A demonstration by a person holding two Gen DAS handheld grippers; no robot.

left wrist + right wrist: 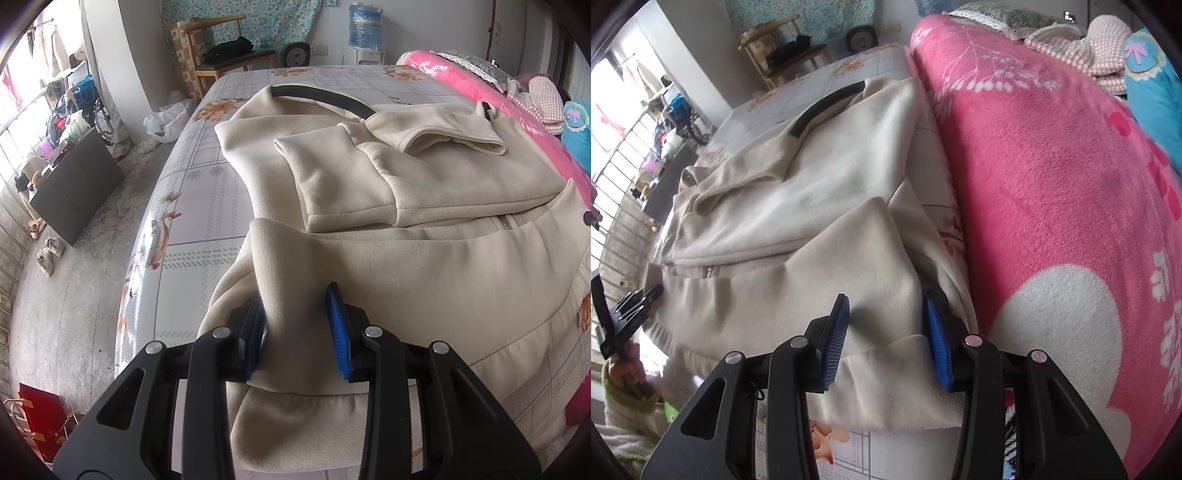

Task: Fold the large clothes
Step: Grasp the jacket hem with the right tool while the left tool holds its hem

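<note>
A cream zip-up jacket (424,258) lies on the bed with both sleeves folded across its chest and a black collar band (325,98) at the far end. My left gripper (299,325) stands with its blue pads either side of a raised fold at the jacket's near left hem; the fabric fills the gap. My right gripper (886,339) is open, its pads straddling the near right hem of the jacket (798,221). The left gripper (631,314) also shows at the left edge of the right wrist view, held by a hand.
The bed has a floral checked sheet (192,206). A pink blanket (1052,184) is heaped along the bed's right side, close to my right gripper. A wooden chair (221,48) and a water dispenser (364,40) stand beyond the bed. The floor (74,277) lies to the left.
</note>
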